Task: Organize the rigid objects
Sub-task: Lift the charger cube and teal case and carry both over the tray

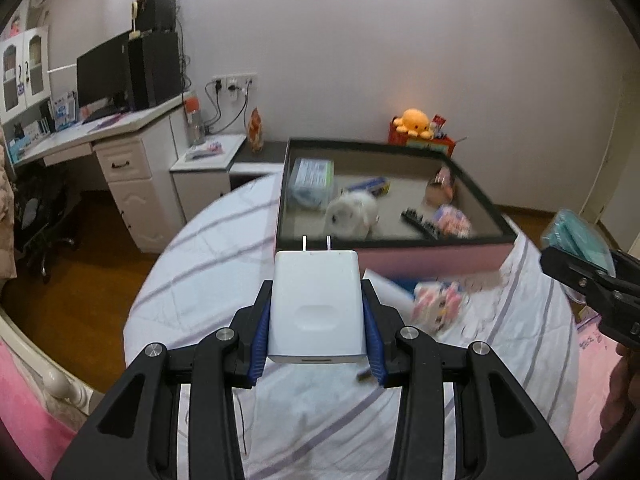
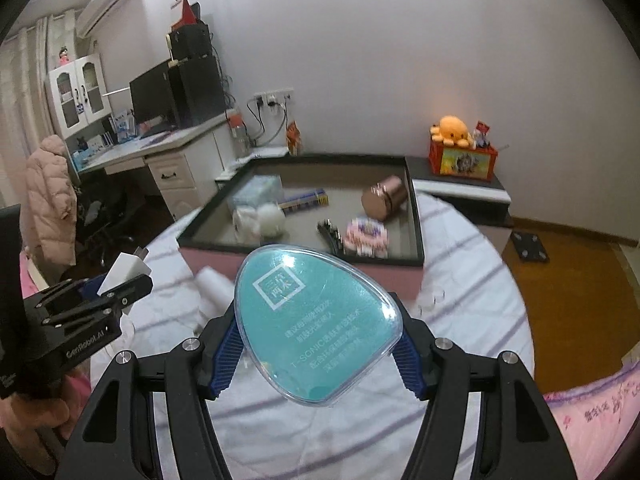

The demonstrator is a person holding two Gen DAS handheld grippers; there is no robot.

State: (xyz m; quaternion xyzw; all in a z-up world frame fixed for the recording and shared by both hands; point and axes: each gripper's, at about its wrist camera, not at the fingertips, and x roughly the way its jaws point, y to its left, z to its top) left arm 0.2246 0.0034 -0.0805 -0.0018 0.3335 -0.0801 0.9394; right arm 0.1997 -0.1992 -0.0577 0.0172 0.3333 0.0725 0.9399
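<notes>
Aloft, left claw (image 1: pixel 317 312) clamping white charger (image 1: pixel 316 304), right claw (image 2: pixel 316 344) clamping teal case (image 2: pixel 316 320)

Desk (image 1: pixel 120 128) with monitor (image 1: pixel 102 72) at left wall. Orange plush (image 2: pixel 452 130) on red box (image 2: pixel 464 162). Pink coat (image 2: pixel 48 200) on chair.

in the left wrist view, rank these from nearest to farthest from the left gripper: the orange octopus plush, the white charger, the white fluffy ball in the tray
1. White charger: clamped in the left gripper.
2. White fluffy ball: just ahead, near the front of the tray.
3. Orange octopus plush: beyond the tray's far edge, by the wall.
</notes>
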